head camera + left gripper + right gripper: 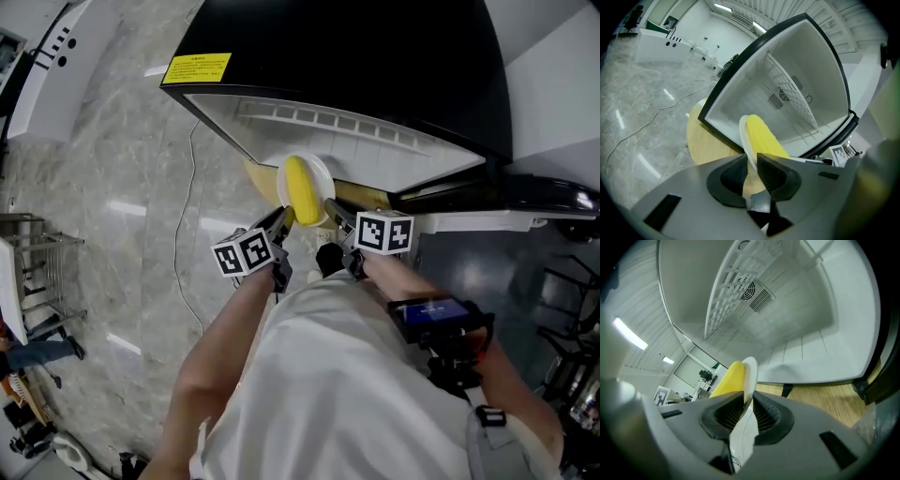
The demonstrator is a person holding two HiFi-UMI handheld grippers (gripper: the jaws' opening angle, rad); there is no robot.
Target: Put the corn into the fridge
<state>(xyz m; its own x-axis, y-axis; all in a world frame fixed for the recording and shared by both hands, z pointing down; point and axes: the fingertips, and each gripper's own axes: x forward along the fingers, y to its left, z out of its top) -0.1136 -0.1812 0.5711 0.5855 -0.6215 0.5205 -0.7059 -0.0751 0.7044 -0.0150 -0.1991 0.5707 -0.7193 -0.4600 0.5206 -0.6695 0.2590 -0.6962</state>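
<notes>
Just outside the open fridge, the corn lies on a white plate that I hold by its rim, my left gripper fingers pinched on one edge, my right gripper fingers clamped on the opposite edge, a round wooden surface below.

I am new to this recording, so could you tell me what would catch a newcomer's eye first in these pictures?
The bright yellow corn stands out first, lying on a white plate held in front of the open fridge. The left gripper and the right gripper each pinch the plate's rim from opposite sides. The fridge is black outside, white inside.
</notes>
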